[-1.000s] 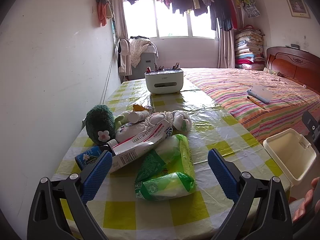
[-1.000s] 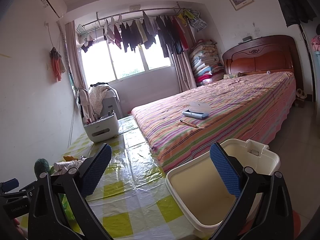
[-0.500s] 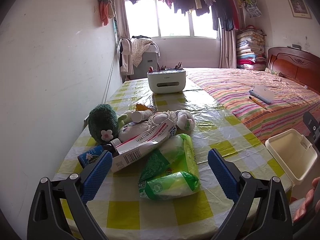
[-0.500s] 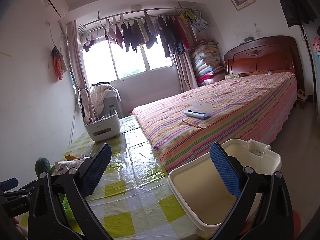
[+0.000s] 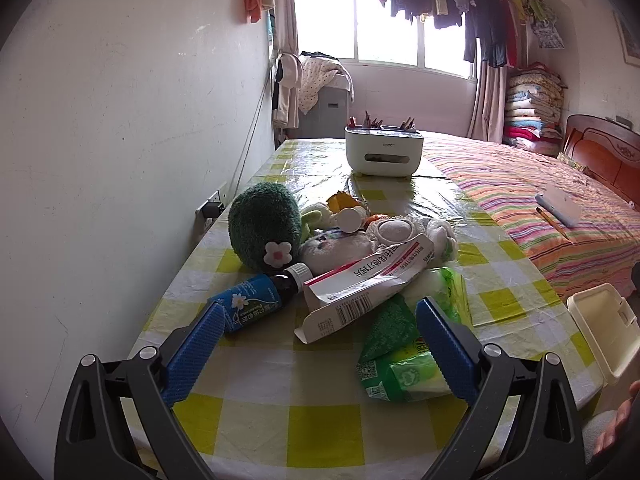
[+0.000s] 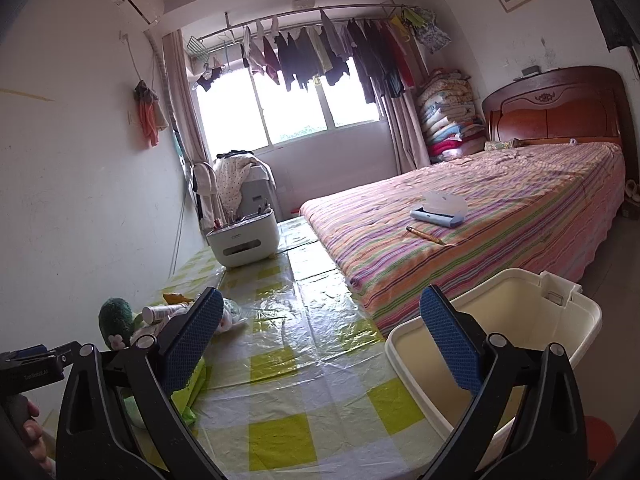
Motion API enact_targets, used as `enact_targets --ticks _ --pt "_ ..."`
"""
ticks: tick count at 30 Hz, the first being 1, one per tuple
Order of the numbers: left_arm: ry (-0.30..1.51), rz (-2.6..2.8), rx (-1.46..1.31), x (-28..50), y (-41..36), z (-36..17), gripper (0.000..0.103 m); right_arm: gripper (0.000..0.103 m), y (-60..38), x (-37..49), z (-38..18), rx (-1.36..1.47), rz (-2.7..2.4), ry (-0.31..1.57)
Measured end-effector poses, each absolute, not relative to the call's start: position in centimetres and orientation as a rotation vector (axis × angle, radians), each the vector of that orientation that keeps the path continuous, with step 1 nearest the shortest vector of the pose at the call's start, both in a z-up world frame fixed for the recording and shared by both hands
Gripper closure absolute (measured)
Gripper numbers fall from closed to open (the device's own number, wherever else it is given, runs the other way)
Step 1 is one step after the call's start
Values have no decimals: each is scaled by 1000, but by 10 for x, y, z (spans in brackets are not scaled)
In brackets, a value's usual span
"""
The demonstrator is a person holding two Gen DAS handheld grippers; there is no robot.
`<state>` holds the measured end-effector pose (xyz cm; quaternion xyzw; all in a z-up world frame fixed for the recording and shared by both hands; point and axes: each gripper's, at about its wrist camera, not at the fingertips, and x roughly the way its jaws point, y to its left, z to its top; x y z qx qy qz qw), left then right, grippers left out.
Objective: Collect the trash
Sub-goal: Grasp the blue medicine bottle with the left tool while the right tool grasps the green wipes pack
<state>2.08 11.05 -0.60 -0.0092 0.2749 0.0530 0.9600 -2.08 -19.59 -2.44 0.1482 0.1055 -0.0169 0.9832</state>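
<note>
A pile of clutter lies on the yellow-checked table [image 5: 320, 432]: a flattened white and red carton [image 5: 368, 284], a green plastic wrapper [image 5: 404, 356], a dark bottle with a blue label [image 5: 256, 300], a small white bottle [image 5: 350, 218], and orange scraps [image 5: 340, 200]. My left gripper [image 5: 320, 348] is open and empty, just in front of the carton and wrapper. My right gripper [image 6: 320, 344] is open and empty above the table, beside the cream bin [image 6: 520, 320] at the table's right edge. The bin also shows in the left wrist view [image 5: 600, 328].
A green plush ball [image 5: 264, 232] and a white plush toy [image 5: 340, 244] lie in the pile. A white organizer box [image 5: 384, 152] stands at the table's far end. The wall runs along the left; a striped bed [image 6: 480, 220] borders the table on the right.
My left gripper has swung left and closer to the pile, so the blue-labelled bottle and carton now sit between its fingers. My right gripper has barely moved.
</note>
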Motion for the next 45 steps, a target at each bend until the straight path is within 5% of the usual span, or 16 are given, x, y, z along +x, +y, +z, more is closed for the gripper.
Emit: enact_targets --ticks 17,29,36,42,45 --pt "644 93 -175 72 193 -10 9 6 -71 75 -59 287 410 669" --pt "787 -28 11 116 179 -34 10 7 -47 104 -82 216 405 814" --pt "896 -71 60 133 186 -58 13 31 -48 106 -88 197 418 848" --pt "983 -84 102 137 180 -77 49 45 -49 103 -90 157 419 837" --pt "991 -87 91 136 179 -78 50 59 -51 101 -90 139 416 828"
